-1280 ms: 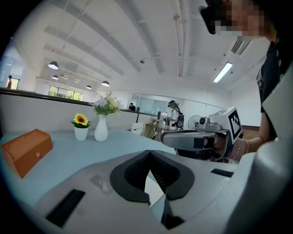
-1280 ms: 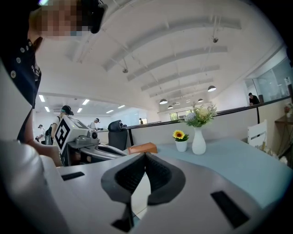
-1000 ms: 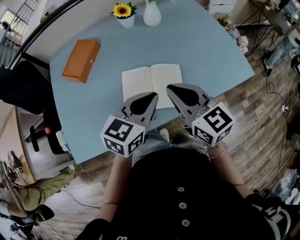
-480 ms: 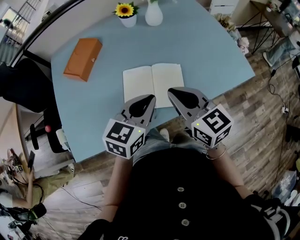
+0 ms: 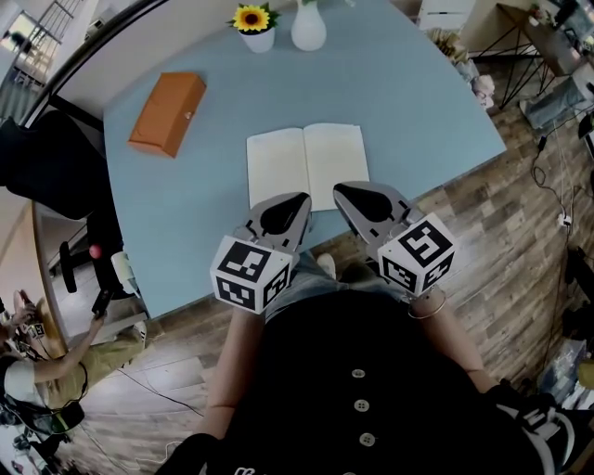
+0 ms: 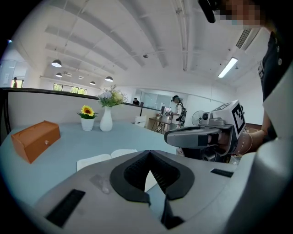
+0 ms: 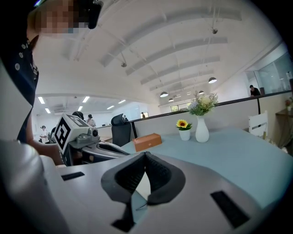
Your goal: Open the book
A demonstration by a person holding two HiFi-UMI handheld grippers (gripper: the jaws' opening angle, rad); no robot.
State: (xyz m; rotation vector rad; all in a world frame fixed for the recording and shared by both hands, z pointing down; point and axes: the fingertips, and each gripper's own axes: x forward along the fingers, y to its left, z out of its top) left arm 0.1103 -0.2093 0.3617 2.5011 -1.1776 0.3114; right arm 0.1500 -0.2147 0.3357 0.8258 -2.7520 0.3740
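The book [image 5: 306, 162] lies open and flat on the blue table [image 5: 408, 102], its blank cream pages facing up, close to the near edge. My left gripper [image 5: 303, 198] hovers over the book's near left corner, shut with nothing in it. My right gripper [image 5: 340, 189] hangs beside it over the near right corner, also shut and empty. In the left gripper view the left gripper [image 6: 149, 153] points across the table, the book [image 6: 98, 160] shows just beyond it, and the right gripper [image 6: 169, 137] sits to its right. In the right gripper view the right gripper [image 7: 145, 154] has its pads meeting at the tip.
An orange box [image 5: 168, 113] lies at the table's far left. A potted sunflower [image 5: 252, 23] and a white vase [image 5: 308, 28] stand at the far edge. A black chair [image 5: 56, 176] is left of the table. Wooden floor and cables lie to the right.
Both grippers have drifted very slightly back toward the table's near edge. The book stays open and has not moved.
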